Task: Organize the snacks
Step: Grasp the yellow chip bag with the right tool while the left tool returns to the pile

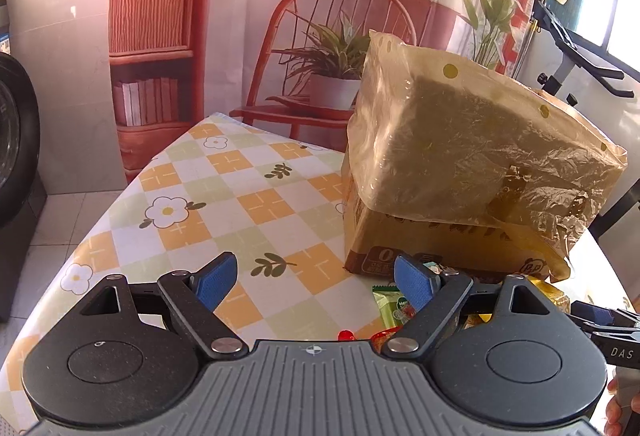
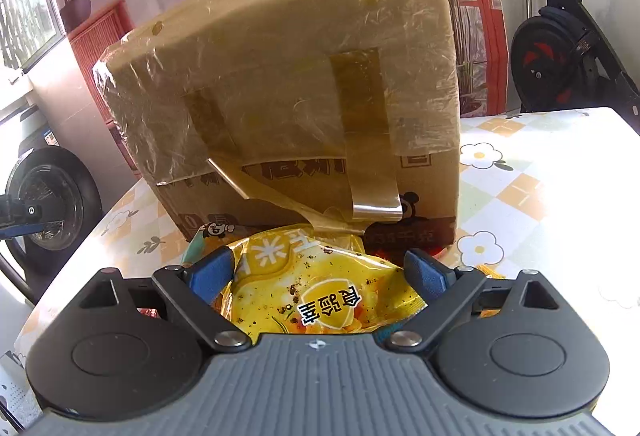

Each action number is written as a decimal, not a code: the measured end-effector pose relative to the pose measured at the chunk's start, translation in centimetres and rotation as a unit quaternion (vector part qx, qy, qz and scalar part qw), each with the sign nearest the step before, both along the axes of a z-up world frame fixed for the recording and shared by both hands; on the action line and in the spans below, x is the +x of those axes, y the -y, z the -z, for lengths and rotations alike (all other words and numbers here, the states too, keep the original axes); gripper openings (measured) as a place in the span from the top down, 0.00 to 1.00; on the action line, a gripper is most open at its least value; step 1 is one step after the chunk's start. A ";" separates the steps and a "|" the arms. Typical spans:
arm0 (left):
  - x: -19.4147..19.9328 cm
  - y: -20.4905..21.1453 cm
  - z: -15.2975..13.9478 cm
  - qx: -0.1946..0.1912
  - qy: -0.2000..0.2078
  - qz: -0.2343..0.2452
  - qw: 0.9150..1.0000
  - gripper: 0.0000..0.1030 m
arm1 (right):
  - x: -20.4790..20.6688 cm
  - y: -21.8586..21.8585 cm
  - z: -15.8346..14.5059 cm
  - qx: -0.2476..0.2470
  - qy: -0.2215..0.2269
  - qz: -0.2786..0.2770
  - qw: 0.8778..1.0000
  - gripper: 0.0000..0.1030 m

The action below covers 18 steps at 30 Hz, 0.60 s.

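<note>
Two grippers are poised over a desk covered in a checked, flower-printed cloth, in front of a cardboard box draped with a translucent plastic bag. The left gripper has its fingers spread wide with nothing between them but bare cloth. The right gripper also has its fingers wide apart; a yellow snack packet lies between them, but neither blue pad appears to press on it, so it is judged not yet gripped.

Step in hand: apparently the approach to a first pick, with the snacks lying loose at the foot of the box. The next move probably calls for closing the right fingers on the yellow packet without crushing it, then carrying it to wherever the snacks are to be gathered; that destination cannot be told from these pictures.

Only the left wrist view shows a green snack packet and small red pieces beside the box, with the other gripper at its right edge. Only the right wrist view shows the yellow packet's printed face and the tape strips on the box front.
</note>
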<state>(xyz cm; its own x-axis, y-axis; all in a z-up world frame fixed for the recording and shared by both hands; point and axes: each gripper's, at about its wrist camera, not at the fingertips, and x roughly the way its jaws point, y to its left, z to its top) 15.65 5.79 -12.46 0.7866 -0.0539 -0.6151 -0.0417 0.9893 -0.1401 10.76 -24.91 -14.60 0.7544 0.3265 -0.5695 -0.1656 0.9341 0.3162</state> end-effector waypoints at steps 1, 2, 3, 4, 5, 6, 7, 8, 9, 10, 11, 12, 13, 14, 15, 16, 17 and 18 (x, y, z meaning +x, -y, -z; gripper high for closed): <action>-0.1 0.1 0.4 0.000 -0.004 0.002 1.000 0.15 | -0.5 -0.3 0.0 -0.010 0.000 -0.010 1.000 0.08; -0.2 0.2 0.7 0.000 -0.007 0.004 1.000 0.15 | -0.8 -0.5 0.0 -0.018 -0.004 -0.019 1.000 0.08; -0.2 0.2 0.9 0.000 -0.009 0.006 1.000 0.15 | -1.1 -0.6 0.1 -0.024 -0.008 -0.029 0.999 0.08; -0.2 0.1 1.3 -0.001 -0.012 0.008 1.000 0.15 | -1.3 -0.8 0.2 -0.031 -0.010 -0.035 0.999 0.08; -0.3 0.1 1.5 -0.002 -0.014 0.009 1.000 0.15 | -1.5 -0.9 0.3 -0.036 -0.010 -0.039 0.999 0.08; -0.3 0.0 1.7 -0.003 -0.016 0.010 1.000 0.15 | -1.6 -1.1 0.4 -0.042 -0.009 -0.042 0.998 0.08; -0.3 -0.1 1.8 -0.003 -0.018 0.011 1.000 0.16 | -1.6 -1.2 0.5 -0.048 -0.008 -0.045 0.998 0.08; -0.3 -0.2 1.8 -0.004 -0.019 0.011 1.000 0.16 | -1.5 -1.4 0.5 -0.053 -0.008 -0.048 0.997 0.07; -0.4 -0.2 1.9 -0.004 -0.020 0.011 1.000 0.16 | -1.3 -1.5 0.5 -0.058 -0.006 -0.052 0.997 0.06; -0.5 -0.3 1.9 -0.005 -0.018 0.008 1.000 0.16 | -1.0 -1.7 0.5 -0.066 -0.006 -0.056 0.996 0.05; -0.6 -0.4 1.8 -0.005 -0.016 0.005 1.000 0.16 | -0.7 -1.9 0.5 -0.076 -0.006 -0.063 0.995 0.02; -0.6 -0.4 1.7 -0.006 -0.014 0.003 1.000 0.16 | -0.5 -2.1 0.5 -0.086 -0.006 -0.068 0.994 0.02; -0.7 -0.5 1.6 -0.007 -0.013 0.002 1.000 0.16 | -0.1 -2.3 0.6 -0.096 -0.006 -0.078 0.992 0.02; -0.7 -0.6 1.5 -0.008 -0.012 0.001 1.000 0.16 | 0.3 -2.4 0.7 -0.102 -0.006 -0.084 0.991 0.02; -0.7 -0.6 1.4 -0.008 -0.011 0.001 1.000 0.16 | 0.6 -2.5 0.8 -0.106 -0.007 -0.089 0.990 0.02; -0.8 -0.5 1.4 -0.009 -0.011 0.002 1.000 0.16 | 0.9 -2.6 1.0 -0.108 -0.009 -0.092 0.990 0.02; -0.8 -0.5 1.4 -0.009 -0.011 0.003 1.000 0.16 | 1.1 -2.7 1.1 -0.108 -0.011 -0.095 0.990 0.03; -0.8 -0.5 1.5 -0.010 -0.013 0.005 1.000 0.16 | 1.3 -2.8 1.2 -0.105 -0.014 -0.097 0.990 0.05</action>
